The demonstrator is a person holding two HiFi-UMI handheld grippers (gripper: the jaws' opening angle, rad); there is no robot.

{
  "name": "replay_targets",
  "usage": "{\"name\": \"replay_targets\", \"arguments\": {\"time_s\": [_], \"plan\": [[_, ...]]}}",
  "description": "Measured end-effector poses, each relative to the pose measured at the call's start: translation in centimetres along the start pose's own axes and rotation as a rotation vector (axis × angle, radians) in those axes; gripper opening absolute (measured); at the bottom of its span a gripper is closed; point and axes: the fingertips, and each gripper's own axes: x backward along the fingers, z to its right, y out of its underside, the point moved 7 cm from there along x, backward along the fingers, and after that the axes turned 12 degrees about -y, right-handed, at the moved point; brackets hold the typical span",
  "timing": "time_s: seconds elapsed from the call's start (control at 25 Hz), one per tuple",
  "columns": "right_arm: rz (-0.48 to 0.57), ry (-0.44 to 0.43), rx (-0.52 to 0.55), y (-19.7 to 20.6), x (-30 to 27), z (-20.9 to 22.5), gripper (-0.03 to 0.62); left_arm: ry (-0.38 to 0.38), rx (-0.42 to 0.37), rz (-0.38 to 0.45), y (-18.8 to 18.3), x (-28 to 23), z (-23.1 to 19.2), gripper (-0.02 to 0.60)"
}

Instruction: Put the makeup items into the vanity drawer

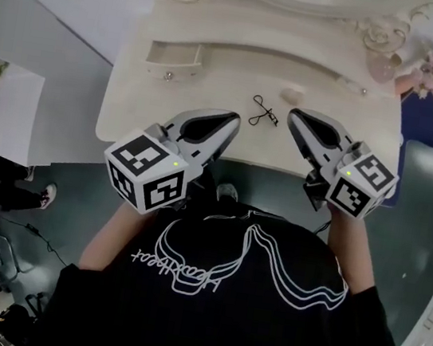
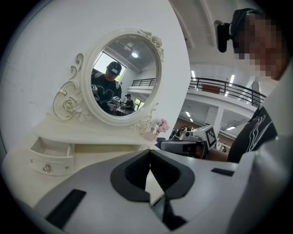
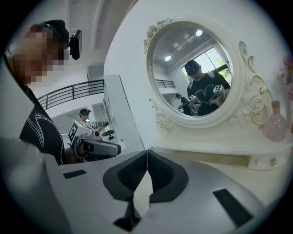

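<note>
Eyelash curler (image 1: pixel 264 112) on vanity (image 1: pixel 167 124) (drawer (image 1: pixel 173 55) open)

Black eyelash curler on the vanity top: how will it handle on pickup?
The thin black eyelash curler looks stiff and light, given its wire-thin frame. Lying flat, it probably won't roll, but its hinged handles may scissor when gripped.

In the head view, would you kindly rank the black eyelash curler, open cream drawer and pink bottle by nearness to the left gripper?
1. Black eyelash curler, just right of the left gripper.
2. Open cream drawer, back left.
3. Pink bottle, far back right.
</note>
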Motion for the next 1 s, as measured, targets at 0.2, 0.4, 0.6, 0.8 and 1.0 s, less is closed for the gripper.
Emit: {"name": "replay_targets", "arguments": {"time_s": [0.2, 0.4, 0.6, 0.8, 1.0], "plan": [[-0.021, 0.040, -0.032, 0.3, -1.3, 2.0, 0.029, 0.022, 0.009, -0.019, -0.9, -1.5, -2.5, 0.006], [-0.041, 0.096, -0.093, 1.3, -1.6, 4.6, 0.056, 0.042, 0.012, -0.046, -1.6, -3.7, -4.8, 0.006], [-0.060, 0.133, -0.122, 3.0, -1.7, 6.4, 0.118, 0.058, 0.019, -0.084, -1.0, -5.6, -6.6, 0.006], [-0.121, 0.143, -0.126, 5.7, -2.0, 7.4, 0.174, 0.063, 0.033, -0.129, 0.0, -6.7, -7.7, 0.006], [-0.211, 0.147, -0.104, 8.8, -2.5, 8.2, 0.196, 0.055, 0.053, -0.162, 1.1, -7.0, -8.4, 0.006]]}}
